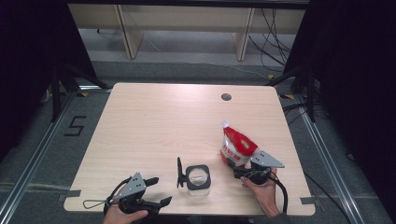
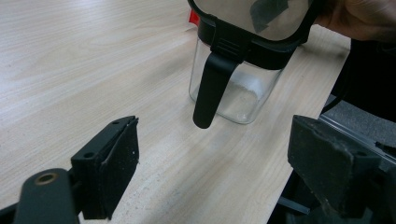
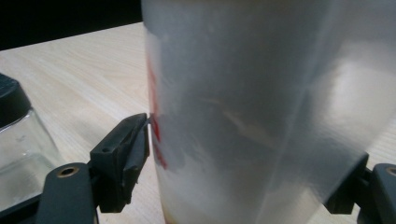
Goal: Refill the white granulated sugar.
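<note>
A pale wooden table [image 1: 154, 121] is seen from above, with a person's two hands coming in at its near edge, each holding a black gripper.

The right gripper [image 1: 243, 171] sits at the base of a red and white pouch [image 1: 237, 145] that stands on the table's right side, its white spout pointing up and away. In the right gripper view the pouch [image 3: 252, 121] appears as a blurred, whitish wall with a red streak. It stands between the two jaws. The left jaw touches its edge, and the right jaw sits against its far side, so the wide-set jaws hold the pouch.

Just left of the pouch, near the front edge, stands a clear glass jar [image 1: 198, 177] with a black rim. Its lid [image 1: 179, 172] is flipped up on the left side. The left gripper view shows what the high view cannot: a thin layer of pale powder in the jar [image 2: 236, 91] and a black latch tab [image 2: 211, 88] hanging down its front.

The left gripper [image 1: 156, 192] rests at the front left corner, well apart from the jar. Its jaws stand wide with only bare table between them.

A round hole [image 1: 226, 97] marks the table's far side. Beyond it are a grey floor, loose cables [image 1: 273, 32] and pale furniture legs.
</note>
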Available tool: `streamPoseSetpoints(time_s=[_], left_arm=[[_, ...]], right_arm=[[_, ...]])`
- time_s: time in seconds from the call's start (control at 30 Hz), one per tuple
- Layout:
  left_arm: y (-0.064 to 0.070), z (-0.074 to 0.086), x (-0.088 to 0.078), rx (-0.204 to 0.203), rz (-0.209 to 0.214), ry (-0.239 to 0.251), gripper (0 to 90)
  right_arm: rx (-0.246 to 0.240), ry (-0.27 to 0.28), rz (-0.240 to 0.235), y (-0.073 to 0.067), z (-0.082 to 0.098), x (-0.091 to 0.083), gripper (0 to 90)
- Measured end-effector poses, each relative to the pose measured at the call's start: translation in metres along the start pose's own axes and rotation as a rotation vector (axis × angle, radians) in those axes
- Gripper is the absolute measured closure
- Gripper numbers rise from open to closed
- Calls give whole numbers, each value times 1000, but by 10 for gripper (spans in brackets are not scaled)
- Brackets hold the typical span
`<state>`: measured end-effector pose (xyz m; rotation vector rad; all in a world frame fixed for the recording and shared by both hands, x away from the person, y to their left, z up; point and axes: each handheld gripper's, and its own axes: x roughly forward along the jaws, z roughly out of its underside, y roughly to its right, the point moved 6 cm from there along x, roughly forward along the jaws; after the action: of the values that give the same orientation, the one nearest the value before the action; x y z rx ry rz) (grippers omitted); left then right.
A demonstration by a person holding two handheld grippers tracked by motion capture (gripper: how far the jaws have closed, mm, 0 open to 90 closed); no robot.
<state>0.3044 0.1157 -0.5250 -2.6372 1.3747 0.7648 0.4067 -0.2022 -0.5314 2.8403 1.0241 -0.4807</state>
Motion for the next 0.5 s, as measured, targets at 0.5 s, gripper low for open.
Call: streamPoseSetpoints(time_s=[0.5], left_arm=[[0, 0, 1, 5, 16, 3, 161]], right_arm=[[13, 12, -11, 3, 0, 9, 261]])
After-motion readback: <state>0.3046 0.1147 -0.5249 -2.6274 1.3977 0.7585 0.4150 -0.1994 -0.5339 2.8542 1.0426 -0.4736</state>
